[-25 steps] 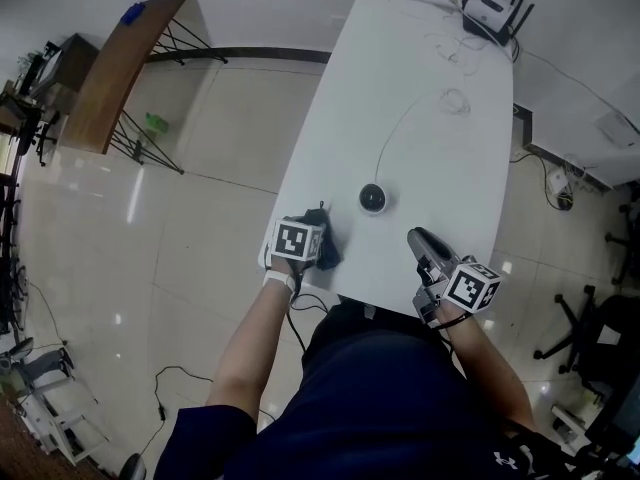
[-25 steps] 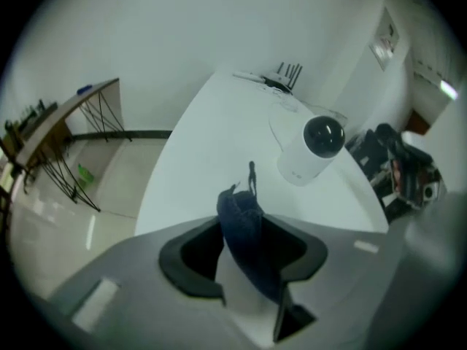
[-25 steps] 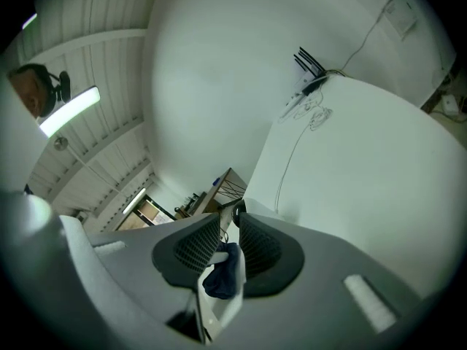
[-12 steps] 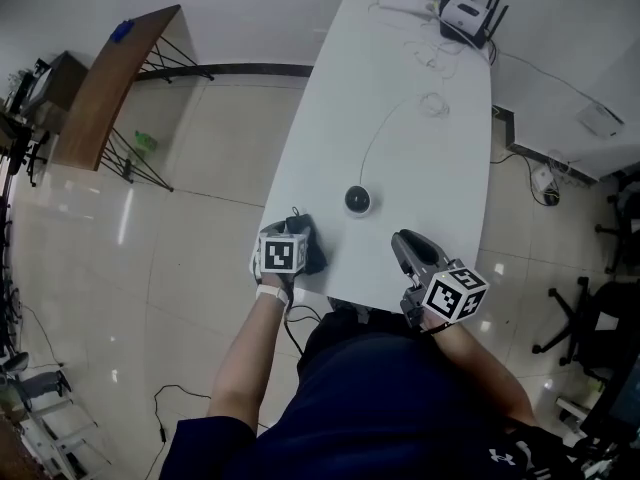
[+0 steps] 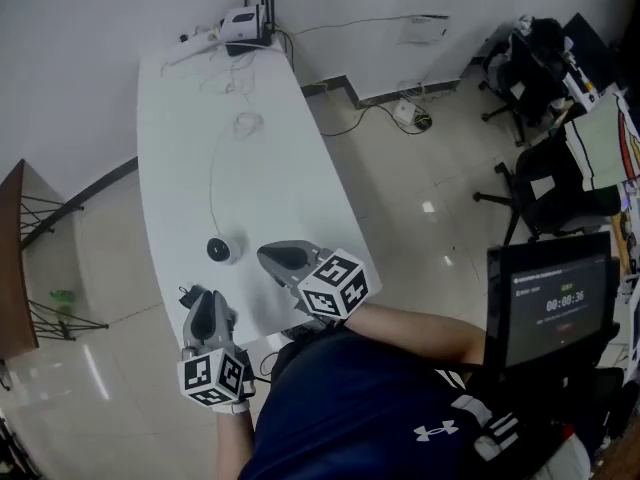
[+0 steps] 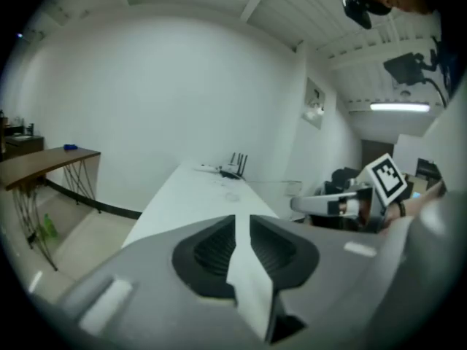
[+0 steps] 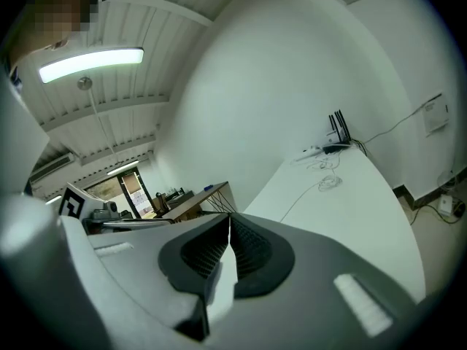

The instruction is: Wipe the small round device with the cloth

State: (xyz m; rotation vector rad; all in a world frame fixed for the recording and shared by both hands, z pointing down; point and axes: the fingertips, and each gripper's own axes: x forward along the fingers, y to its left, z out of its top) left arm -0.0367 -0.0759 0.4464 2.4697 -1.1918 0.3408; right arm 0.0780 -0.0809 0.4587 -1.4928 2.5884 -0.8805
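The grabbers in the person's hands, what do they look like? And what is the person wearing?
The left gripper and right gripper are both smooth grey, with rounded beak-like jaws and dark ribbed pads. Each carries a white cube printed with black square markers. The person wears a dark navy short-sleeved shirt with a small white logo.

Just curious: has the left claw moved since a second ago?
Yes. The left claw has drawn back over the table's near edge, away from the round device; its jaws just closed, empty.
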